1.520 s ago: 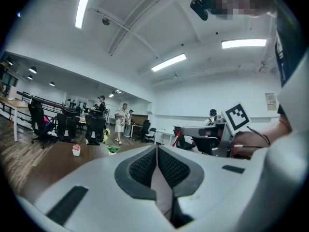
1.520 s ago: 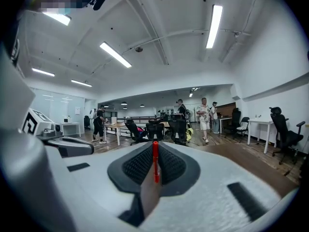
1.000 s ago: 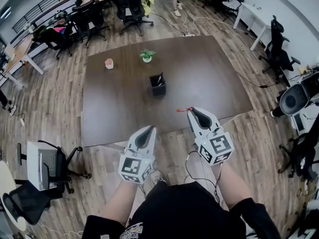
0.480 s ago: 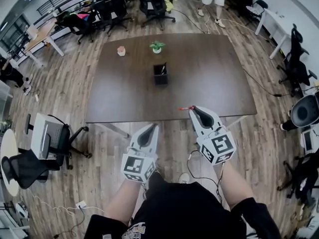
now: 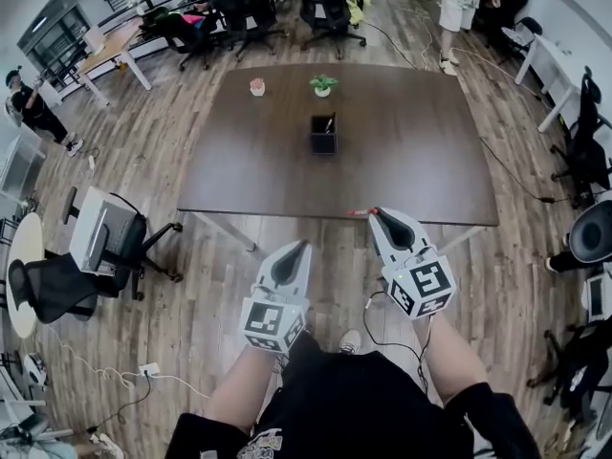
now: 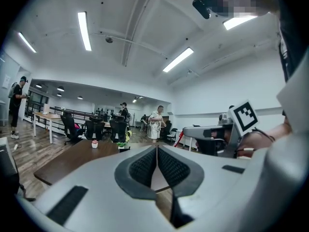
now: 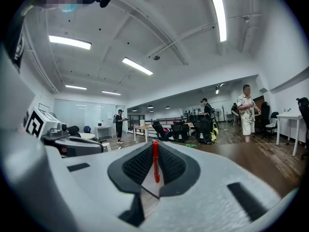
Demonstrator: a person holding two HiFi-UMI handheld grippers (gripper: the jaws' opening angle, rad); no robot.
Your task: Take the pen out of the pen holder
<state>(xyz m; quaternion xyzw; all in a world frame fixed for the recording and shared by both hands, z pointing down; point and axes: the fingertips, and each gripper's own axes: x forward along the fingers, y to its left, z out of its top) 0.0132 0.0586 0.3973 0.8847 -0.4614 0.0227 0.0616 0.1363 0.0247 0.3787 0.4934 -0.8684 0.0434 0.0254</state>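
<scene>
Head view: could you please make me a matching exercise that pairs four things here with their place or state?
Things:
1. red pen
2. pen holder
3. plant
4. left tongs

Place or state:
A. shut, empty
B. middle of the table
C. clamped in the right tongs
D. near the table's far edge

Pairs: 1-C, 2-B, 3-D, 4-A

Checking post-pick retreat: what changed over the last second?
Both tools drew back from the table: the right tool, earlier over the tabletop, now reaches only its near edge; the left tool is over floor. Unchanged: right tool shut on the red pen, left tool shut, empty, pen holder in place.
</scene>
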